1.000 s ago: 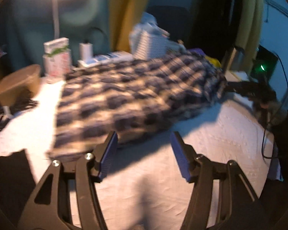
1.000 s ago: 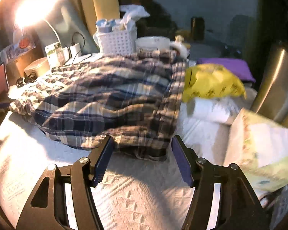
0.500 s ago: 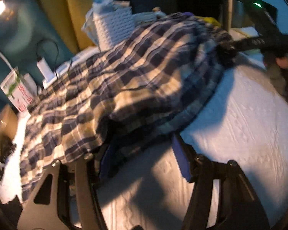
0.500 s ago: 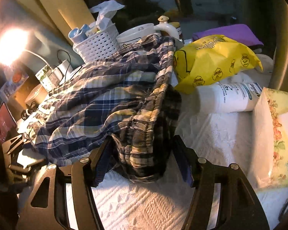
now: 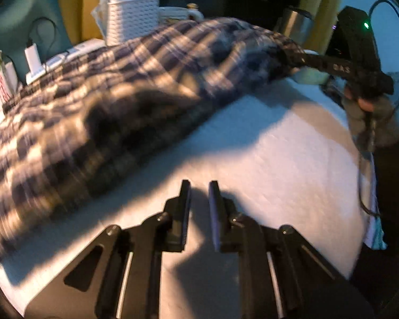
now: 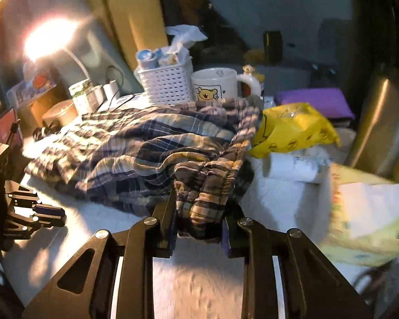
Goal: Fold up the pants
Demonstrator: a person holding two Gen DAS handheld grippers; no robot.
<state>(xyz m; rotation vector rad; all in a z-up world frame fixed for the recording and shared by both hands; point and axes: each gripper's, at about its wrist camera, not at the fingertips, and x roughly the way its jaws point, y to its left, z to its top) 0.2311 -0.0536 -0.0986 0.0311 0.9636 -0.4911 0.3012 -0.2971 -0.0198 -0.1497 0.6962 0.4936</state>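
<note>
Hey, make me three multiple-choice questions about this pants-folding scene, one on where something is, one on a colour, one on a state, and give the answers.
1. Where does the white perforated plastic basket stand?
A. behind the plaid blue-and-cream pants
B. on the pants
C. in front of them

2. What colour is the crinkled plastic bag right of the pants?
A. red
B. yellow
C. green

3. What is the right hand-held gripper doing?
A. hanging open above the white textured cloth
B. shut on nothing
C. shut on the pants' gathered waistband

Answers:
1 A, the basket rises beyond the pants' far edge beside the white bear-print mug.
2 B, the bag is bright yellow.
3 C, bunched waistband fabric sits between its fingers, while the left hand-held gripper is nearly shut on nothing.
</note>
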